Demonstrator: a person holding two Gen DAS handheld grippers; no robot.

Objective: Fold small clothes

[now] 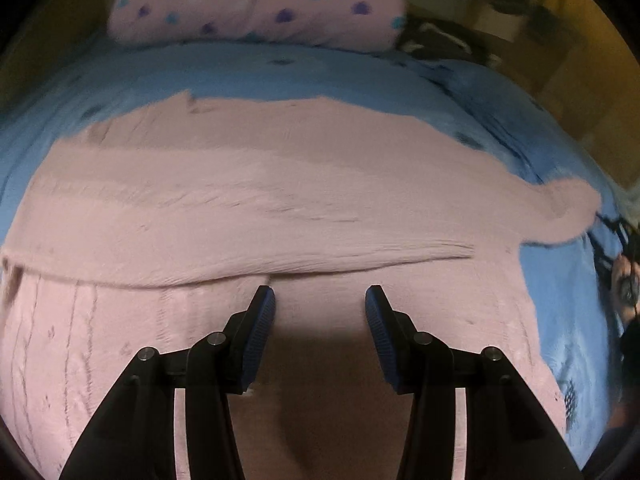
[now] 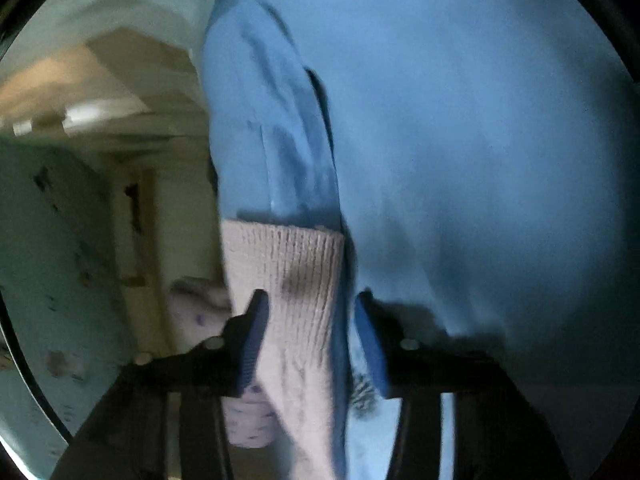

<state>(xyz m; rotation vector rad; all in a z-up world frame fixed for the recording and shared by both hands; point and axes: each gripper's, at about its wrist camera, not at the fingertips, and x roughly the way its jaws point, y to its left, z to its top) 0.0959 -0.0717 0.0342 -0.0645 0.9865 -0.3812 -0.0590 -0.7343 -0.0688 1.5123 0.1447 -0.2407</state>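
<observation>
A: Left tool (image 1: 320, 300) is hanging over the sweater (image 1: 260, 200), jaws standing partly apart, nothing between the pads, only knit below them.

B: Where is the sweater lying?

A: It is lying spread on the blue sheet (image 1: 280, 72) of the bed, one layer folded across just ahead of the tips, a sleeve (image 1: 568, 208) reaching out to the right. A dotted pillow (image 1: 260, 0) is sitting at the far edge.

B: Right tool (image 2: 310, 304)?

A: Jaws are standing partly apart; a ribbed cuff (image 2: 288, 256) is lying between them, against the left pad. The right pad is standing clear of it. The view is blurred. Blue sheet (image 2: 460, 120) is filling the background.
</observation>
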